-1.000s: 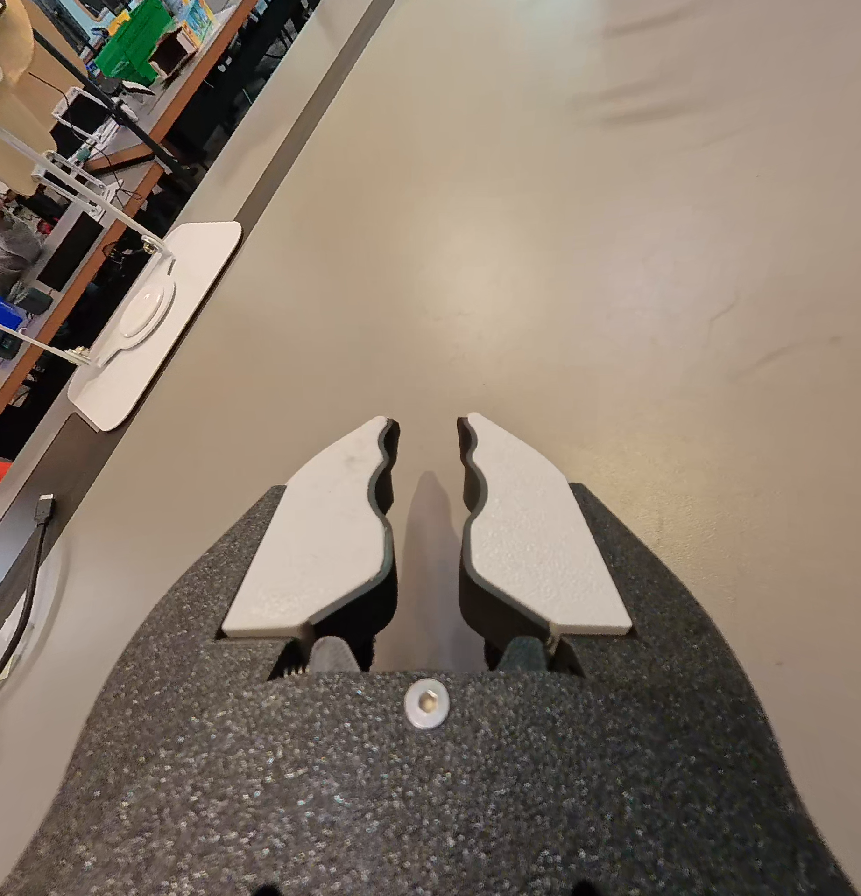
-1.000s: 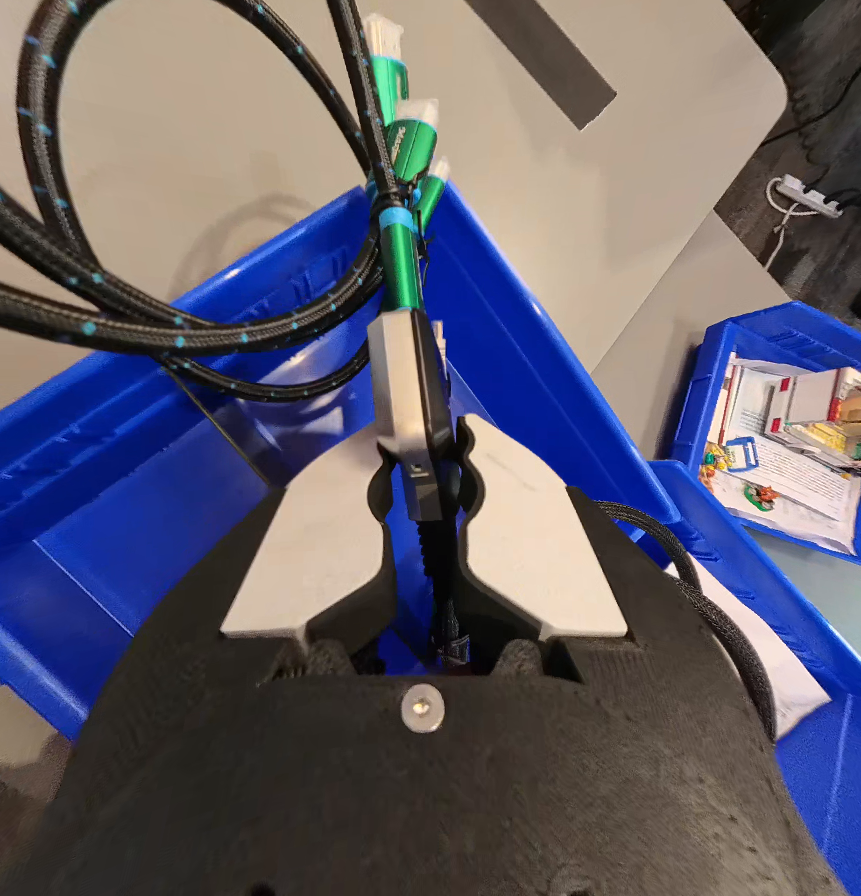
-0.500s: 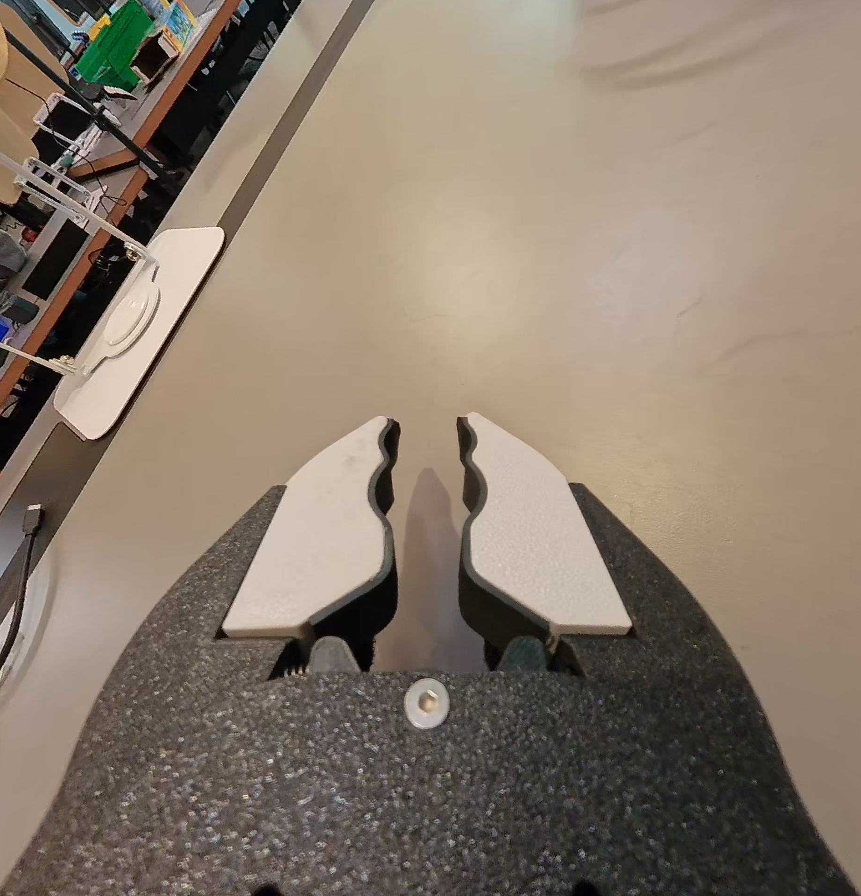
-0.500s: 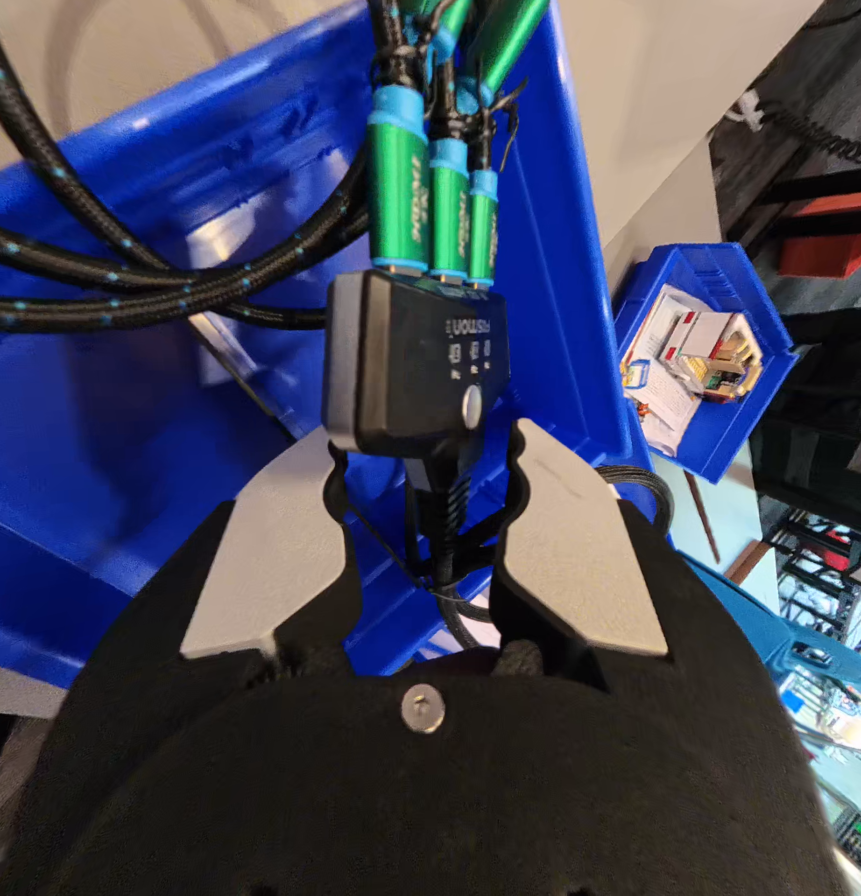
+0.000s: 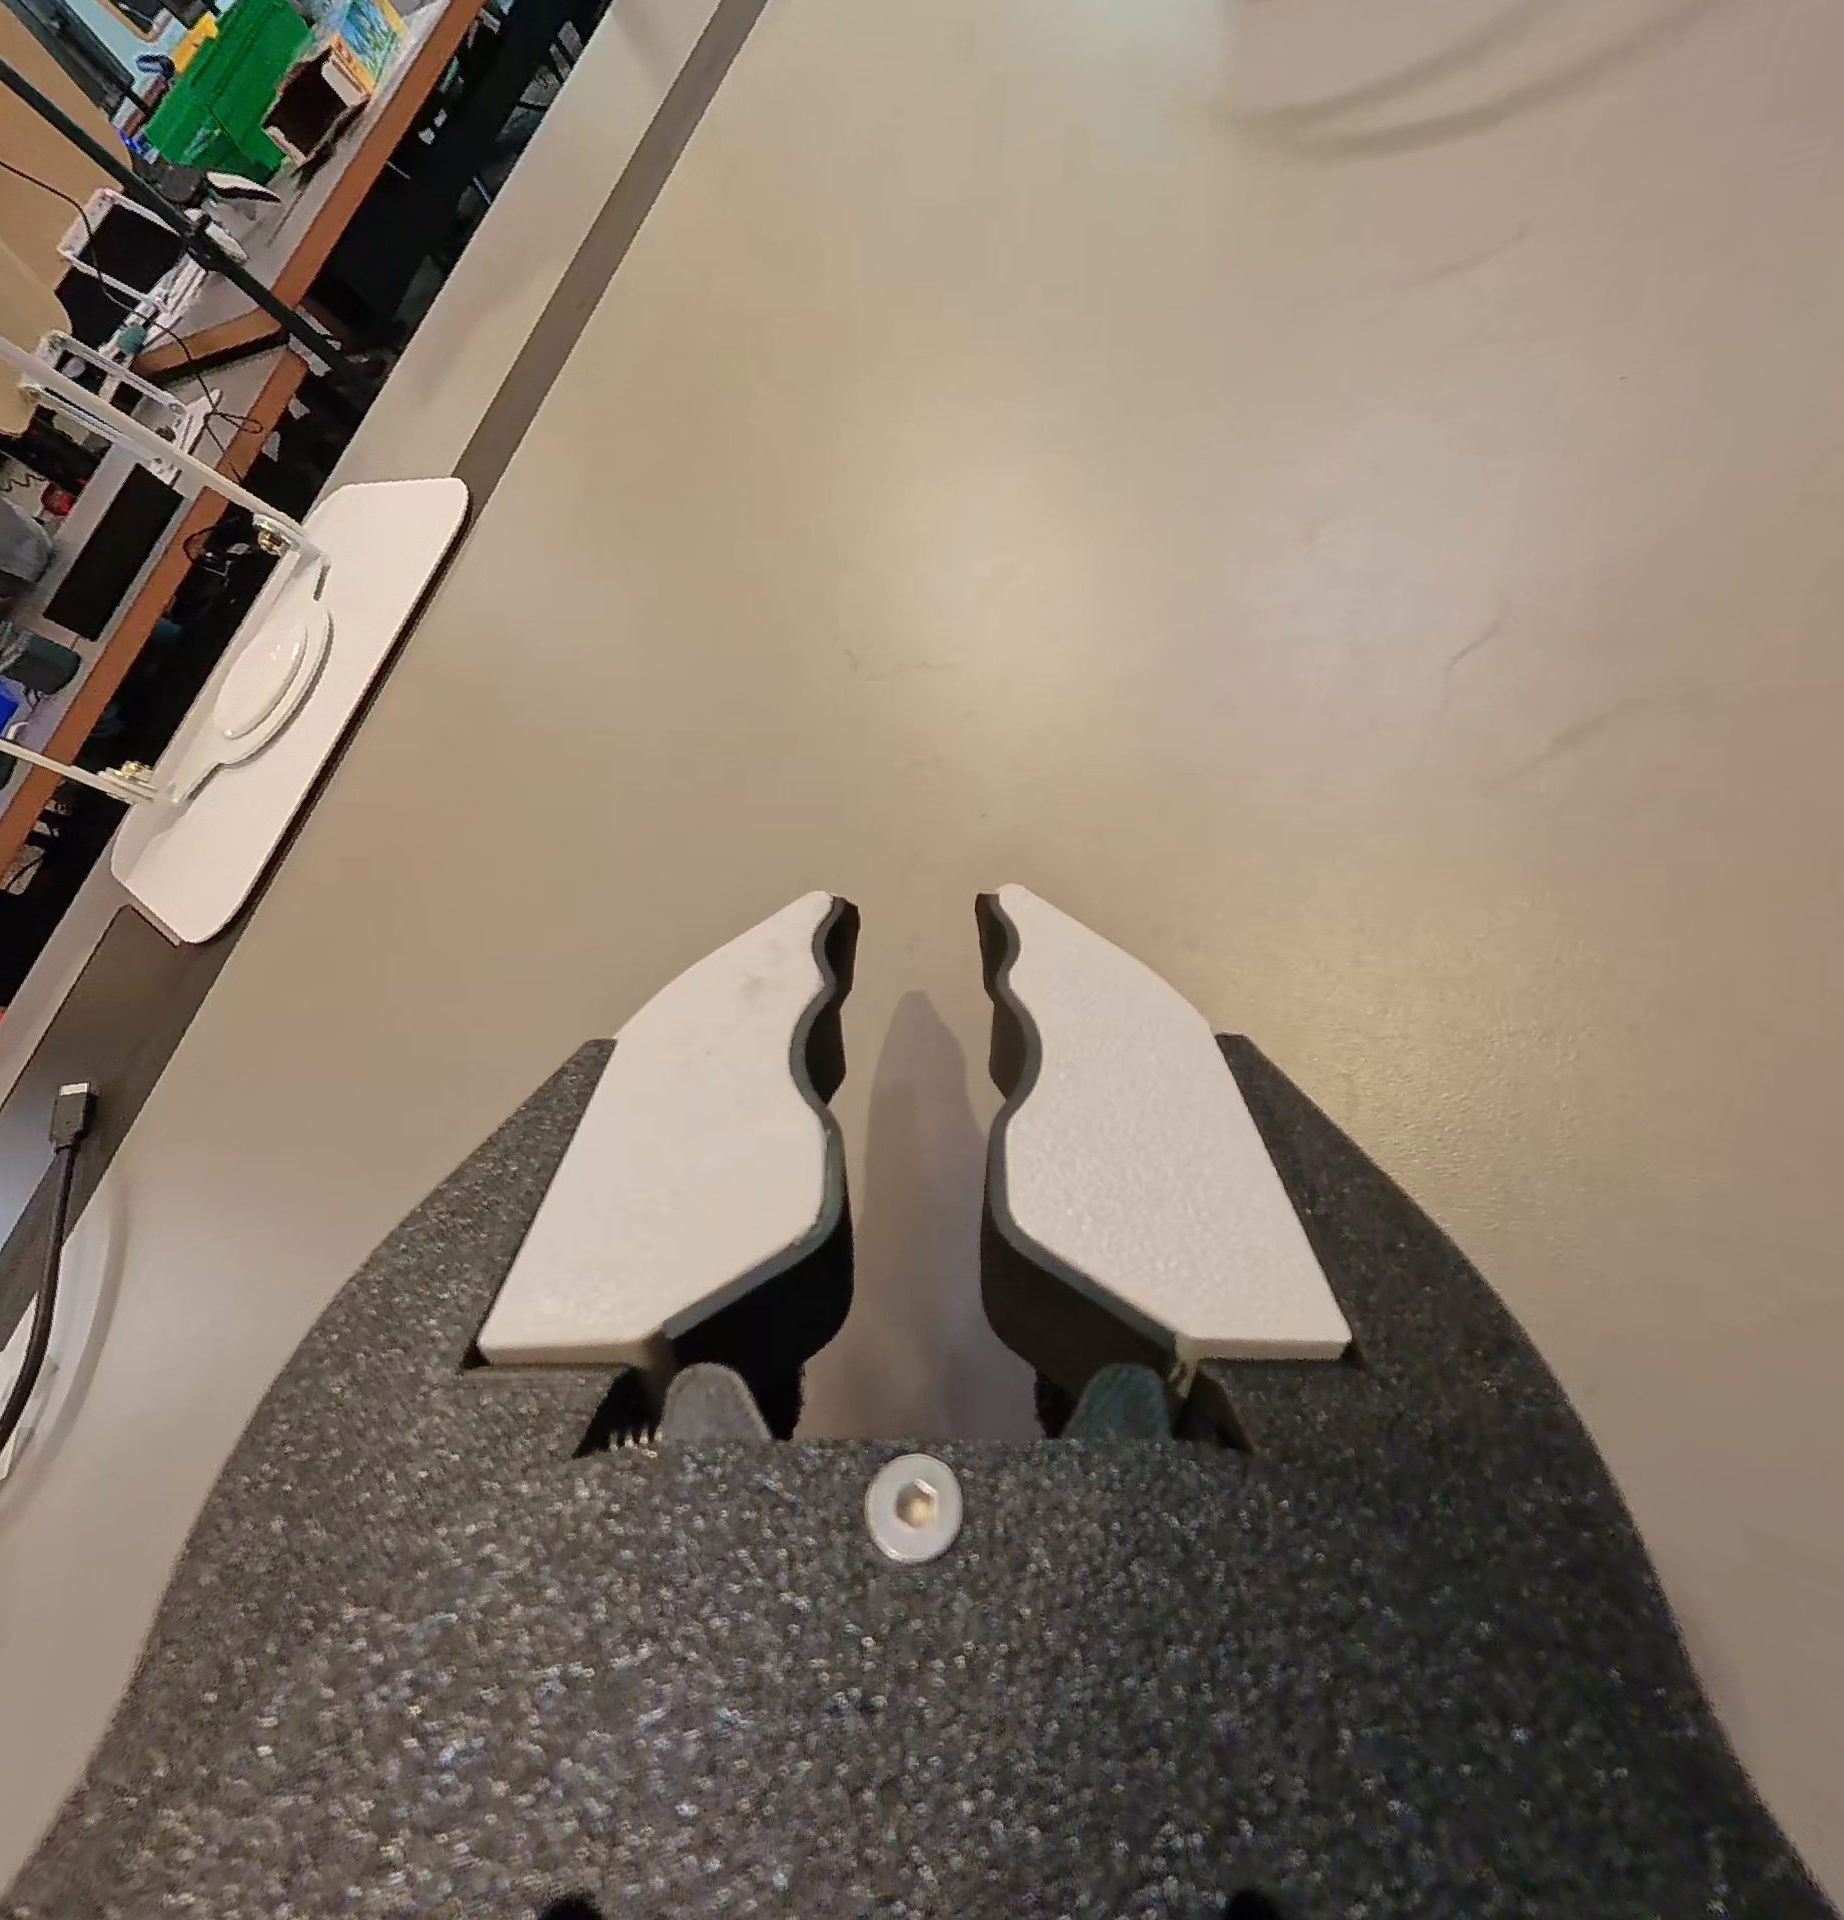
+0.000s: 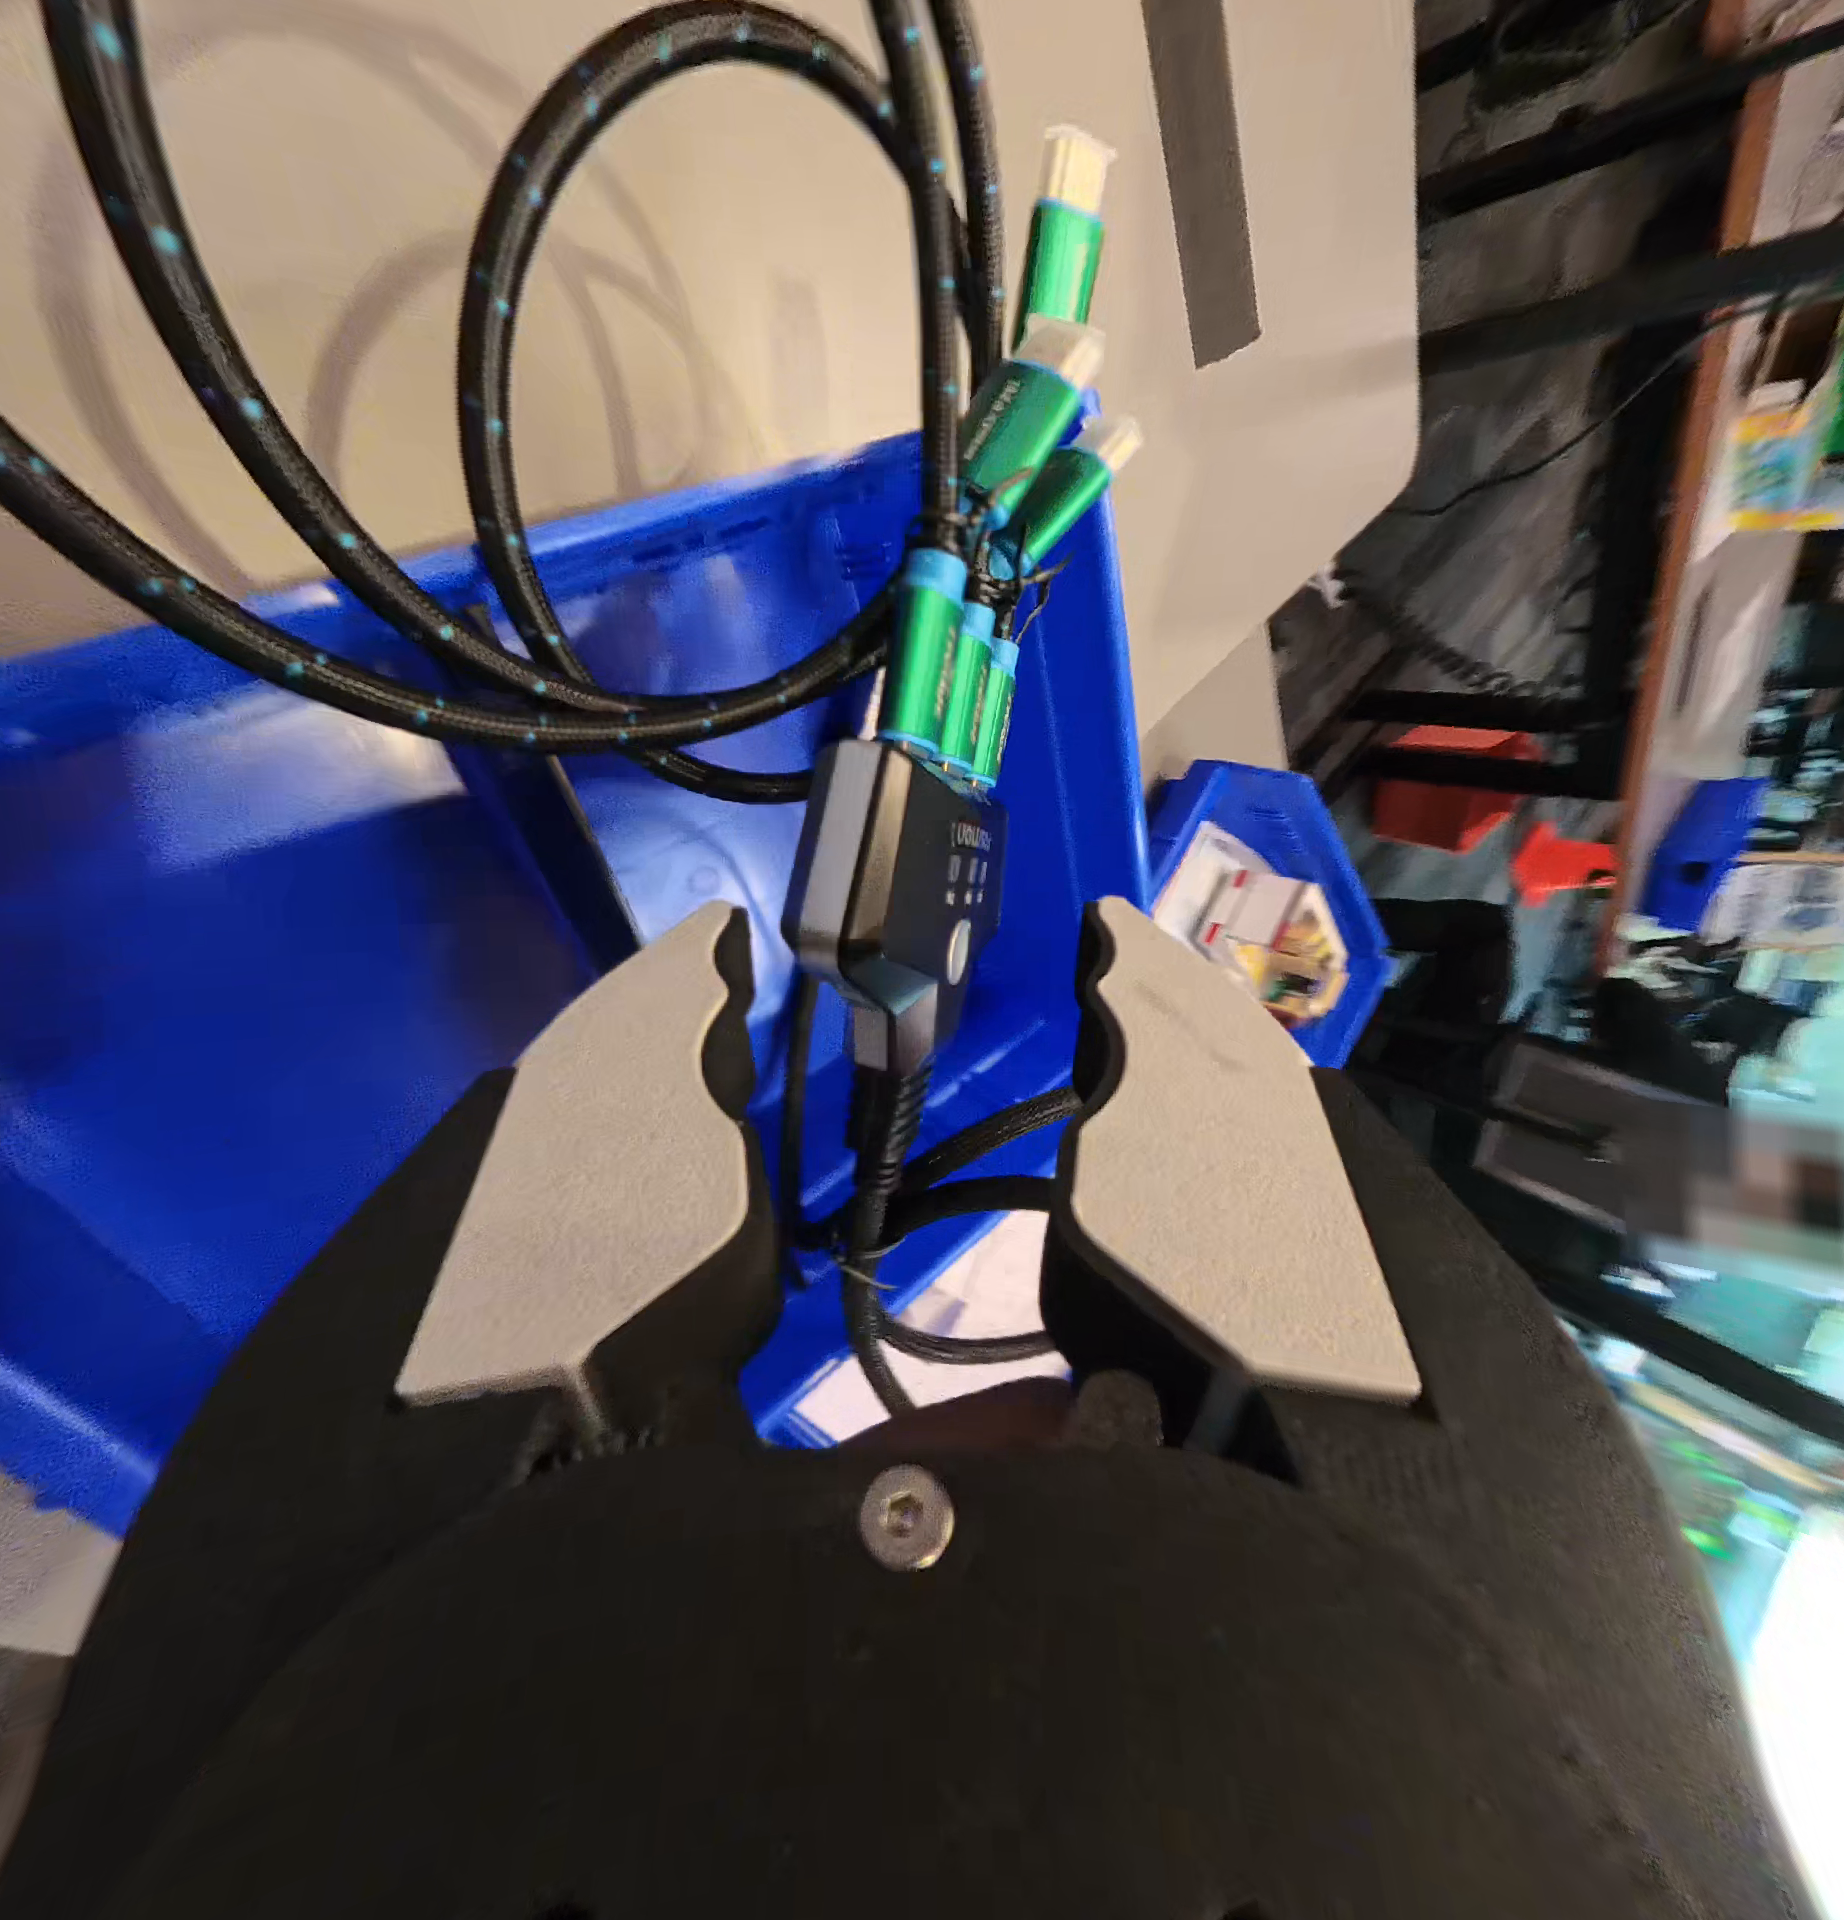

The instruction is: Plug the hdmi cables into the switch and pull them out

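Note:
In the right wrist view my right gripper (image 6: 918,920) is open over a blue bin (image 6: 274,935). A black adapter box (image 6: 897,873) with three green plugs (image 6: 949,675) sits between the fingertips, with gaps on both sides, so neither pad presses on it. Its black braided cable (image 6: 502,416) loops up over the bin and the table, and a thinner lead runs down between the fingers. In the left wrist view my left gripper (image 5: 918,914) hangs over the bare beige table (image 5: 1105,468), its fingers a little apart with nothing between them.
A second blue bin (image 6: 1261,935) with paper and small parts stands to the right of the first. A white flat stand base (image 5: 294,696) lies at the table's left edge, with a black plug and cable (image 5: 61,1132) near it. Shelves and clutter lie beyond the table. One gripper's finger ends stand about 50 cm off the other's.
My right gripper was shut on the adapter box a second ago; its fingers have opened wide and the box has turned and now sits free between them. The left gripper has barely moved.

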`<state>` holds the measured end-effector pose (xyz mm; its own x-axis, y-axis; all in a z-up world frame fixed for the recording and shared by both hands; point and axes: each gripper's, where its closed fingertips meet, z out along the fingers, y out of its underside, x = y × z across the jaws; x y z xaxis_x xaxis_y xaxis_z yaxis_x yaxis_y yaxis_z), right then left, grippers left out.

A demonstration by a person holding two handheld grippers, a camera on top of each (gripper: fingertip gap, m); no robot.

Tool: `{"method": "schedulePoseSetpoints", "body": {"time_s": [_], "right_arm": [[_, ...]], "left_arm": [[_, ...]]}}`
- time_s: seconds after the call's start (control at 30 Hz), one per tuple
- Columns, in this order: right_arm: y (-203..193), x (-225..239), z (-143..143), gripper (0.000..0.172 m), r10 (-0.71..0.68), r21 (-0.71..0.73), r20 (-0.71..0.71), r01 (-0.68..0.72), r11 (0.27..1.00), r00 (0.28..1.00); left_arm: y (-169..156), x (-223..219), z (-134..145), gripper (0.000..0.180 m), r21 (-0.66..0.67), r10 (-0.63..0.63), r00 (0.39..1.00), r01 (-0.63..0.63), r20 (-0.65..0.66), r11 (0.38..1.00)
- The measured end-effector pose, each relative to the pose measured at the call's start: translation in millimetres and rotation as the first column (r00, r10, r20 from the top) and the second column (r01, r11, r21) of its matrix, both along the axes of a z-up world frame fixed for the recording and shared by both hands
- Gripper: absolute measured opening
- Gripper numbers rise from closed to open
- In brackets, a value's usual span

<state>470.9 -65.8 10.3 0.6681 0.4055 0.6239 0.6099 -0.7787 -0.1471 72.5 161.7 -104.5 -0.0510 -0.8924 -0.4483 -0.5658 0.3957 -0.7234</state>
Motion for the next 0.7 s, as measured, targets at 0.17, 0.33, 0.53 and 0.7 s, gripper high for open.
{"method": "schedulePoseSetpoints", "body": {"time_s": [0.17, 0.33, 0.53, 0.7], "right_arm": [[8.4, 7.8, -17.4, 0.028, 0.076, -0.109, 0.221, -0.053, 0.993, 0.972], [9.5, 16.7, 2.1, 0.021, 0.0, -0.003, 0.214, 0.001, 1.0, 0.977], [-14.9, 27.6, 24.4, 0.021, -0.064, -0.055, 0.206, 0.077, 0.996, 0.977], [-20.0, 39.1, 5.1, 0.021, -0.126, -0.133, 0.2, 0.154, 0.979, 0.972]], "left_arm": [[-0.2, 0.0, 0.5, 0.023, -0.002, -0.001, 1.0, 0.001, 0.002, 1.0], [0.3, -0.4, 0.7, 0.023, -0.001, 0.0, 1.0, 0.0, 0.004, 1.0], [-0.4, -0.2, -0.8, 0.023, 0.005, -0.005, 1.0, 0.005, -0.005, 1.0], [-0.6, -0.2, -1.1, 0.023, 0.008, -0.006, 1.0, 0.006, -0.007, 1.0]]}}
